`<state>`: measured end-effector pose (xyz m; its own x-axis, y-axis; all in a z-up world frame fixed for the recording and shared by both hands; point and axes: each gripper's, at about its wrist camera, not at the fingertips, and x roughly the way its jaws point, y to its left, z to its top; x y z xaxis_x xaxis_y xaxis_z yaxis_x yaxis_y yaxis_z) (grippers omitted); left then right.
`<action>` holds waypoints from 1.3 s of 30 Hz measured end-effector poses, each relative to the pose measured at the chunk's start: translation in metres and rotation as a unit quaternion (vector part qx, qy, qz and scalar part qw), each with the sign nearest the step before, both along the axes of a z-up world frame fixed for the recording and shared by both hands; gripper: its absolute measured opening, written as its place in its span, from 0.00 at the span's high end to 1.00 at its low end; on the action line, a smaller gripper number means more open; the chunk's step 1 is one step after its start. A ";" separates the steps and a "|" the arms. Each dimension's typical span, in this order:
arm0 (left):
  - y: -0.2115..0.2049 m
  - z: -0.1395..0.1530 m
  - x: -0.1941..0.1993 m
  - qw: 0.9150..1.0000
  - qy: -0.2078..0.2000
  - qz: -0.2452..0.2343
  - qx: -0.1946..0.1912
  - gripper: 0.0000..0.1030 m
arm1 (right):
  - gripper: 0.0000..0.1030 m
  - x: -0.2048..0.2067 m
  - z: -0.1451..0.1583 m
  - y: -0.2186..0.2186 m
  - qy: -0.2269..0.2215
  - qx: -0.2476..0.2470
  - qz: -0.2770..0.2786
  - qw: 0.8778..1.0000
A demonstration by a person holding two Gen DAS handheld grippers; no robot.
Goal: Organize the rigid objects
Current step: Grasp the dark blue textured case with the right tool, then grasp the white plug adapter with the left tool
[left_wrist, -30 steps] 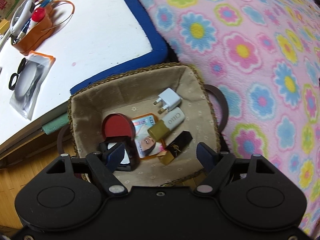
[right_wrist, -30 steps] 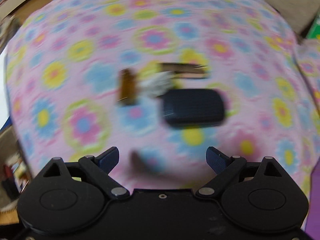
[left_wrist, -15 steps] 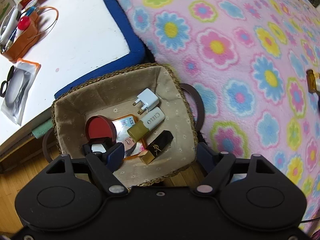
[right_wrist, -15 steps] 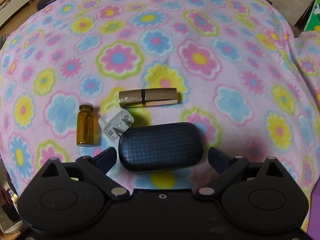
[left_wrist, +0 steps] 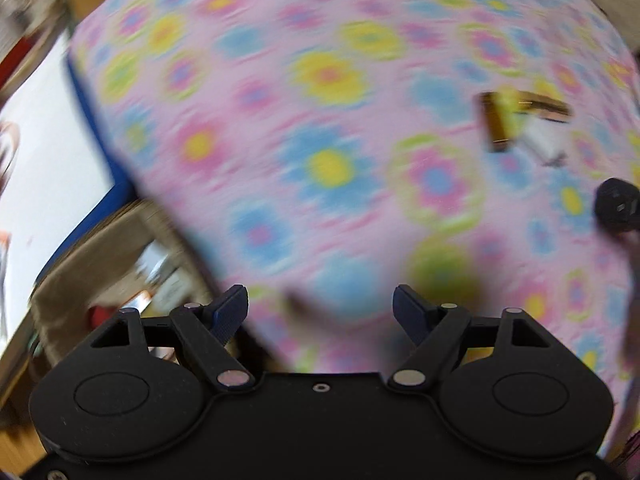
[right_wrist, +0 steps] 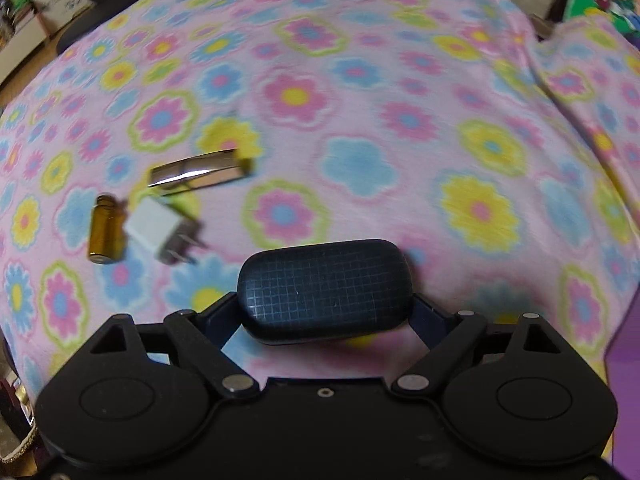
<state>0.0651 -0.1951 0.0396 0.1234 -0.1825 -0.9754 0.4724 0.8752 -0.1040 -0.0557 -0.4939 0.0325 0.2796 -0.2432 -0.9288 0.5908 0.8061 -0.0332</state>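
My right gripper (right_wrist: pixel 324 312) is clenched on the dark grid-patterned case (right_wrist: pixel 324 284). Its jaws have just been closing, and the case now sits crosswise between them, one finger at each rounded end. The pads look pressed against it, though the case itself hides most of both fingertips. The case is over the pink flowered blanket (right_wrist: pixel 360 120), at the six o'clock edge of my right wrist view, with a shadow under it.

Three loose things lie on the blanket out toward ten o'clock from the case. Nearest is a white charger plug (right_wrist: pixel 158 228), prongs pointing toward four o'clock. Just beside it, at its nine o'clock, an amber glass vial (right_wrist: pixel 105 230) lies on its side. I cannot tell whether the two touch. Beyond them, toward twelve o'clock from the plug, a shiny metallic lipstick tube (right_wrist: pixel 198 170) lies across the view, apart from the others.

My left gripper (left_wrist: pixel 320 308) is released, fingers standing partly apart with nothing between them and only blanket beneath. That view is heavily smeared. At eight o'clock I make out the tan lined basket (left_wrist: pixel 100 248) with some items inside, too blurred to name. A white surface (left_wrist: pixel 44 152) edged in blue sits at nine o'clock. The amber vial shows again near two o'clock.
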 end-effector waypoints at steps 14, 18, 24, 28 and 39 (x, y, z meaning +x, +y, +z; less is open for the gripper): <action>-0.166 0.014 -0.003 0.992 -0.015 -0.121 -0.027 0.26 | 0.13 -0.027 0.004 -0.025 -0.043 0.013 -0.003 0.999; -0.191 0.010 -0.005 0.988 -0.025 -0.147 -0.036 0.26 | 0.13 -0.033 0.004 -0.033 -0.053 0.028 -0.007 0.998; -0.207 -0.010 -0.002 0.986 -0.032 -0.161 -0.021 0.27 | 0.13 -0.037 0.004 -0.035 -0.058 0.032 -0.009 0.998; -0.210 -0.021 0.004 0.987 -0.018 -0.158 -0.017 0.27 | 0.13 -0.036 0.003 -0.034 -0.058 0.030 -0.009 0.998; -0.219 -0.023 0.005 0.986 -0.031 -0.160 -0.026 0.27 | 0.12 -0.031 0.001 -0.034 -0.048 0.034 -0.013 0.998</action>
